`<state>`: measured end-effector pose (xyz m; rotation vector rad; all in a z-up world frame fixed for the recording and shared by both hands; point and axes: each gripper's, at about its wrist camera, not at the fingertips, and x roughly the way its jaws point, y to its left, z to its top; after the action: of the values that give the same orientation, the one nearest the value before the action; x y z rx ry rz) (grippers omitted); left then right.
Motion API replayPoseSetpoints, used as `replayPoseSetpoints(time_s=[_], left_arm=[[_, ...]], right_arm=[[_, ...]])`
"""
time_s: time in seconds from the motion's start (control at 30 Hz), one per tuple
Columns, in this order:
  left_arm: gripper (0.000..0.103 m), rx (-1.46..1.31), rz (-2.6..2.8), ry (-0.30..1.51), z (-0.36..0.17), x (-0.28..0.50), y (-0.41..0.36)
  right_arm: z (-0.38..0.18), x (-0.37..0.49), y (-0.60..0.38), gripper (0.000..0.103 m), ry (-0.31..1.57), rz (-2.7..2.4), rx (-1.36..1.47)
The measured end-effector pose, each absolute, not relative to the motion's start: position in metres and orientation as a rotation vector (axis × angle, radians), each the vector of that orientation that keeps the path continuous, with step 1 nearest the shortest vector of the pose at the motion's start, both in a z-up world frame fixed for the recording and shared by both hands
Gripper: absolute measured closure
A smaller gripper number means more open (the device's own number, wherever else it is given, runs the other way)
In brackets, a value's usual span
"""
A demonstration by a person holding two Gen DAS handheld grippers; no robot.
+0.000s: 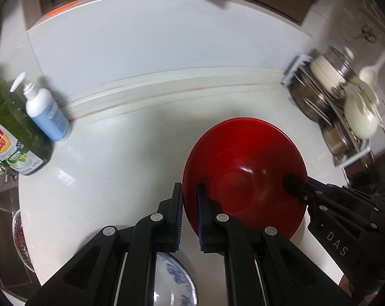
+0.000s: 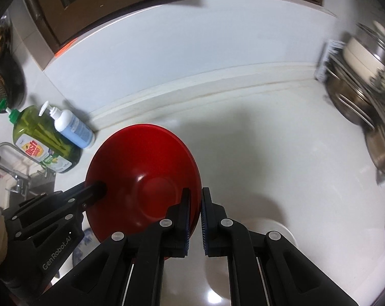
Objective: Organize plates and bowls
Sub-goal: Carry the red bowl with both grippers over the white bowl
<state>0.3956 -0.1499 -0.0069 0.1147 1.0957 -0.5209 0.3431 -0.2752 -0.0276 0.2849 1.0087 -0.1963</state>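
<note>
We had the red bowl [image 1: 246, 173] held off the white worktop [image 1: 121, 158] w/ both grippers, one on each side of the rim. Left gripper [image 1: 189, 199] was clamped on the bowl's left rim: fingers [image 1: 177, 214] closed on the wall, one pad outside, one inside. Right gripper [image 2: 195, 204] was the same on the opposite rim, fingers [image 2: 184, 214] shut on it. Each cam also caught the other gripper's tip inside the bowl at the far rim. Bowl was tilted, inside facing us, empty, sitting mid-frame over the worktop.

Left side near the back wall: green dish soap bottle [image 1: 11, 127] and white/blue pump bottle [image 1: 45, 112], just beside each other, upright on the worktop. Right wrist view showed a tap [image 2: 11, 163] near-left of those.

Right side: dish rack [image 1: 340, 117] w/ steel pots and pale crockery, blurred, couldn't tell the items apart.

Near edge, below the left gripper: a blue-patterned plate [image 1: 177, 280], partly hidden. Right wrist view showed a white plate [image 2: 276, 232] under its fingers.
</note>
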Motion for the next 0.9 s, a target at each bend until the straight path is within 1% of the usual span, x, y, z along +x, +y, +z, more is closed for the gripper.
replayPoseSetpoints(time_s=[0.23, 0.5, 0.9], left_arm=[[0.092, 0.168, -0.594, 1.101, -0.006, 0.359, -0.183], [0.092, 0.208, -0.641, 1.144, -0.025, 0.333, -0.209], [0.091, 0.268, -0.635, 1.206, -0.063, 0.320, -0.230]], right_arm=[[-0.031, 0.295, -0.301, 0.094, 0.993, -0.263, 0.334], [-0.046, 0.257, -0.325, 0.093, 1.006, -0.322, 0.372], [-0.081, 0.238, -0.345, 0.093, 1.049, -0.333, 0.399]])
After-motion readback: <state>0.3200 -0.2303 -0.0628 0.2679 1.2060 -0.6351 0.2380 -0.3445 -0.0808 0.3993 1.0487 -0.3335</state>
